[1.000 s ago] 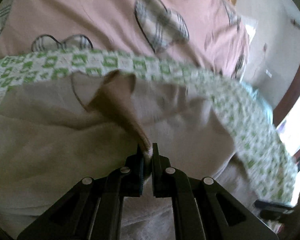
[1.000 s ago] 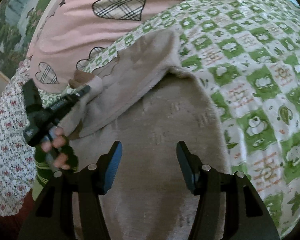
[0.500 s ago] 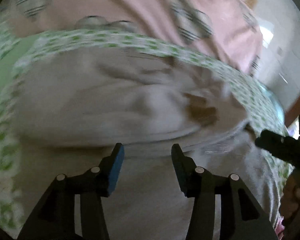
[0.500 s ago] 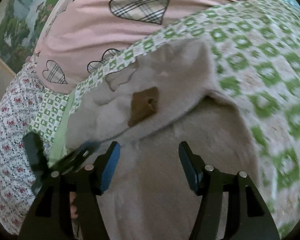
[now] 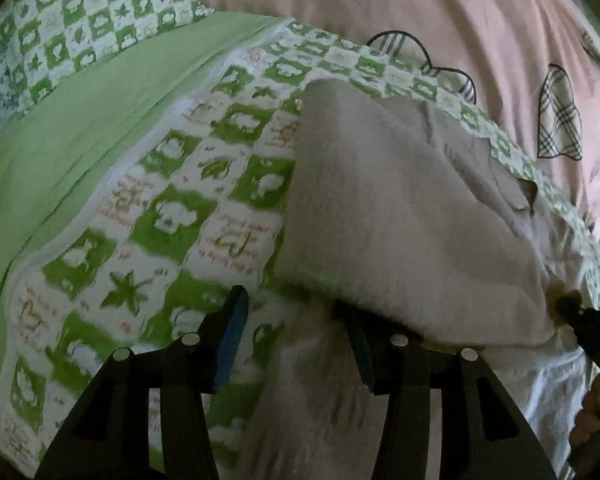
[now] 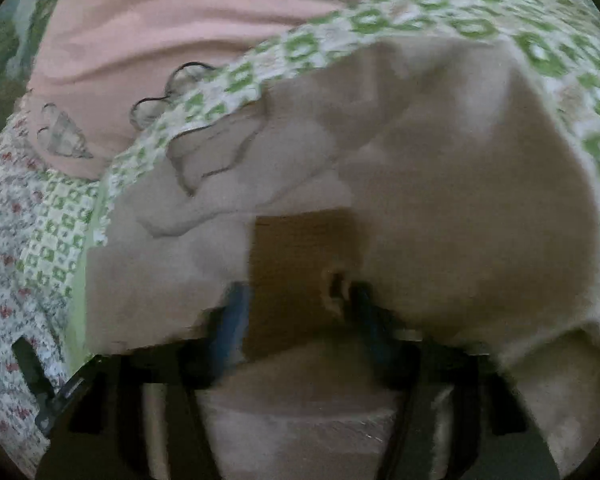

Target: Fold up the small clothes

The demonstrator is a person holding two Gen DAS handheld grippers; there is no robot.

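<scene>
**Work surface.** A bed carries a green-and-white checked cover (image 5: pixel 160 216). Behind the cover lies a pink blanket (image 5: pixel 420 8) printed with plaid hearts. A plain green sheet (image 5: pixel 80 120) runs along the left of the cover in the left wrist view. A floral sheet (image 6: pixel 4 240) shows at the left edge of the right wrist view.

**Garment.** The beige fleece garment (image 5: pixel 400 220) lies on the checked cover, in front of the pink blanket. One layer is folded over another. The folded edge of the upper layer runs just ahead of both sets of tongs. A brown patch (image 6: pixel 300 264) sits on the upper layer near that edge.

**Left tongs** (image 5: pixel 292 316). The tongs stand apart, having just been opening. The left finger is over the checked cover. The right finger is at the folded edge. Only the lower layer of the garment lies in the gap, and the pads do not press on it.

**Right tongs** (image 6: pixel 298 312). The picture is blurred. The tongs appear apart and have just been closing. The brown patch lies between them. No pad is seen pressing on it.

**Hand.** A hand (image 5: pixel 596 412) shows at the right edge of the left wrist view.
</scene>
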